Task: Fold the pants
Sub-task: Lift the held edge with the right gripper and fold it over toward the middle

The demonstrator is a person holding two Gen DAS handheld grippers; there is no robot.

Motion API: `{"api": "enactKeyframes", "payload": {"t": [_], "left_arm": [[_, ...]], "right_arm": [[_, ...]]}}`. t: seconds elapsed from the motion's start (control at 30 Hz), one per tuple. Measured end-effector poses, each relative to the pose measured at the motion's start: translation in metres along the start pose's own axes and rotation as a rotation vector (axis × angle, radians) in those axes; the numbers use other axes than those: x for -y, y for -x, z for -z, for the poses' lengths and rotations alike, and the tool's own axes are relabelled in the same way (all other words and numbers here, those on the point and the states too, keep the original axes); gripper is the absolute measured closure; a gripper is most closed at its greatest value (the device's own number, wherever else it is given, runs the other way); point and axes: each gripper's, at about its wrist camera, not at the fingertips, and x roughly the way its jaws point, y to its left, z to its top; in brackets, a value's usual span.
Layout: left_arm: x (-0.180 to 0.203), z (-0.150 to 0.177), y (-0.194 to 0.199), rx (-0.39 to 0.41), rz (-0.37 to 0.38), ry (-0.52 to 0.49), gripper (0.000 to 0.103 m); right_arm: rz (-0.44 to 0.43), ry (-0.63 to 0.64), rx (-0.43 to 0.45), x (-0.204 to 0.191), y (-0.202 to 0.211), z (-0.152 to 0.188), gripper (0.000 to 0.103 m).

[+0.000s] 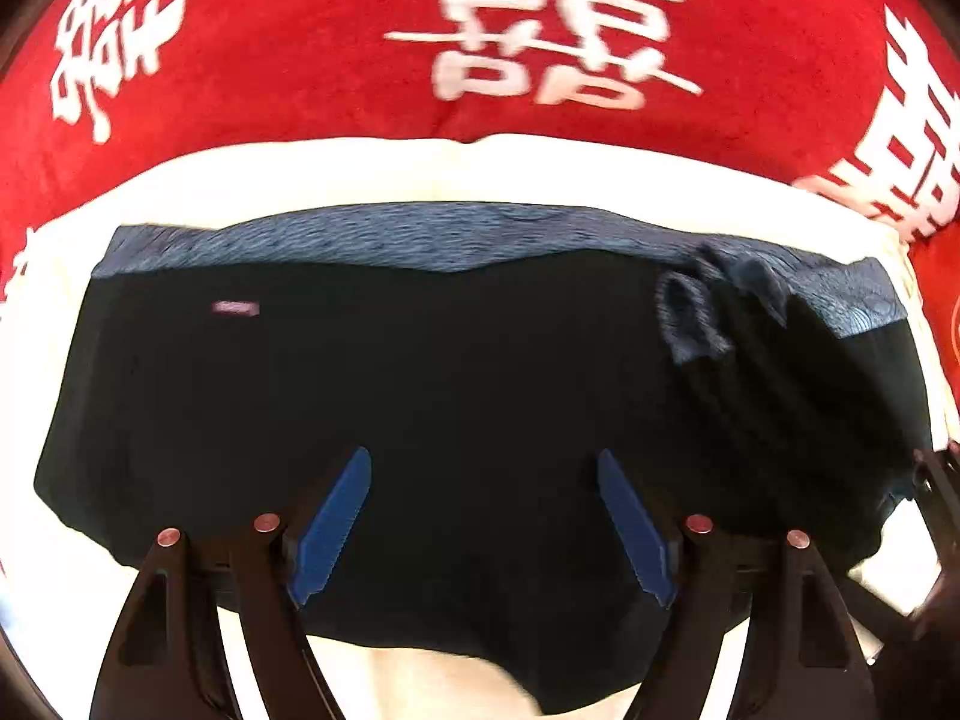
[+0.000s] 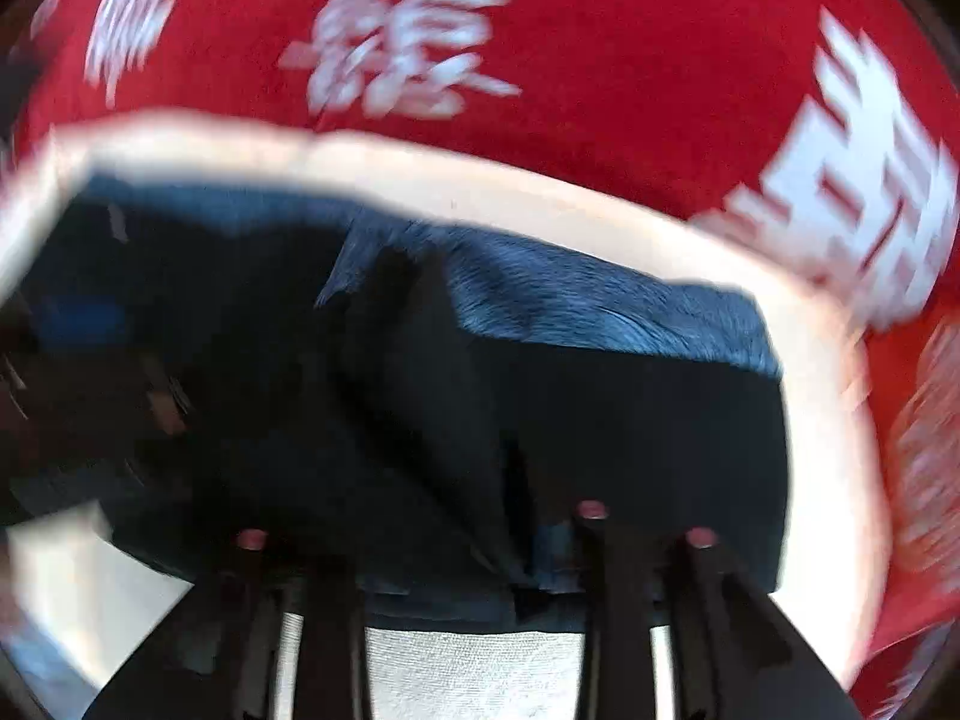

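Observation:
Dark navy pants (image 1: 450, 372) lie folded into a wide block on a white cloth (image 1: 420, 168), with a lighter blue inner band (image 1: 420, 234) along the far edge and a small pink label (image 1: 237, 308) at left. My left gripper (image 1: 483, 468) is open above the near part of the pants, blue pads (image 1: 333, 525) spread apart and empty. In the blurred right wrist view the same pants (image 2: 630, 432) fill the middle. My right gripper (image 2: 474, 546) has its fingertips hidden under or in the dark fabric edge; I cannot tell whether it holds it.
A red cover with large white characters (image 1: 540, 30) lies under and beyond the white cloth (image 2: 540, 198). The right gripper's black frame (image 1: 936, 480) shows at the right edge of the left wrist view. The right wrist view is motion-blurred.

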Motion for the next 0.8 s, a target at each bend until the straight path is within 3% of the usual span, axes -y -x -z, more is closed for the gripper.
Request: {"api": "enactKeyframes", "payload": {"t": [0.1, 0.17, 0.27, 0.43, 0.53, 0.63, 0.77, 0.8], "left_arm": [[-0.008, -0.004, 0.005, 0.003, 0.0, -0.016, 0.024], [-0.01, -0.01, 0.01, -0.002, 0.039, -0.015, 0.024], [0.01, -0.015, 0.024, -0.02, 0.152, -0.012, 0.024], [0.048, -0.03, 0.038, -0.087, 0.396, 0.002, 0.024], [0.081, -0.036, 0.036, -0.135, 0.458, -0.058, 0.024], [0.107, -0.026, 0.031, -0.196, 0.457, -0.109, 0.026], [0.117, -0.025, 0.007, -0.27, 0.466, -0.122, 0.074], [0.119, -0.024, 0.006, -0.274, 0.473, -0.12, 0.078]], "right_arm": [[-0.064, 0.062, 0.059, -0.014, 0.032, 0.011, 0.047], [-0.136, 0.018, 0.055, 0.0, 0.045, 0.019, 0.047], [-0.367, -0.238, 0.013, 0.055, 0.046, 0.032, 0.047], [-0.634, -0.705, -0.091, 0.136, 0.012, 0.066, 0.047], [-0.777, -0.97, -0.125, 0.165, -0.014, 0.092, 0.047], [-0.846, -1.095, -0.114, 0.176, -0.032, 0.102, 0.047], [-0.926, -1.213, -0.168, 0.172, -0.057, 0.11, 0.051], [-0.946, -1.245, -0.171, 0.171, -0.062, 0.112, 0.059]]}}
